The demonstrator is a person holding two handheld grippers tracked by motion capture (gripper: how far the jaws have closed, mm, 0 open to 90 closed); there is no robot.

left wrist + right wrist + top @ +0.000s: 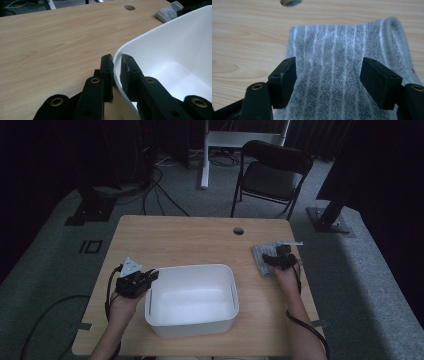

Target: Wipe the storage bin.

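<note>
My left claw is clenched on the white tub's rim at its 10 o'clock corner. My right claw hangs released over the soft, limp towel at the surface's 3 o'clock; I'd pinch a bunched fold mid-cloth.

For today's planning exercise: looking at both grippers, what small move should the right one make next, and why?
Probably lower and close the right gripper on the grey striped cloth: its jaws stand open over it, while the left gripper already clamps the white tub's rim.

Left gripper nearly closed, right gripper wide apart.
</note>
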